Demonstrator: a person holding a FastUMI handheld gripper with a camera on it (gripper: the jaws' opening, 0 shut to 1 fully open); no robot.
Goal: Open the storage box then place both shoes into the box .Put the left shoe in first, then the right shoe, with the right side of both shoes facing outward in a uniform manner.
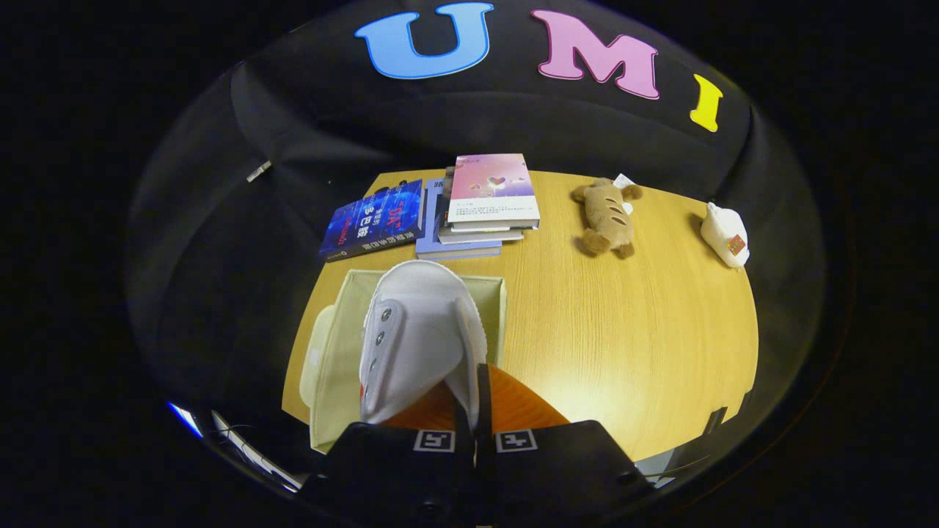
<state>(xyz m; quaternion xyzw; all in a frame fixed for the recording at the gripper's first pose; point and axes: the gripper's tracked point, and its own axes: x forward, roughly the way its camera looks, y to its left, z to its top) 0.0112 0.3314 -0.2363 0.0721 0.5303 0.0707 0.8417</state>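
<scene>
White canvas shoe (418,330) held by the tongs (473,433), whose fingers are pinched narrow on its collar edge. The shoe hangs over the open pale-green storage box (334,345) at the tabletop's (623,352) near left corner, its long axis running straight ahead, toe pointing away toward the books (477,209).

Bright overhead glare pools on the wooden table (645,352); the surroundings are dim, and fisheye bending curves its edges.

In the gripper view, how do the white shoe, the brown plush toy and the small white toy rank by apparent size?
1. white shoe, held in the gripper; nearness inflates it
2. brown plush toy
3. small white toy, only slightly smaller, so unsure
</scene>
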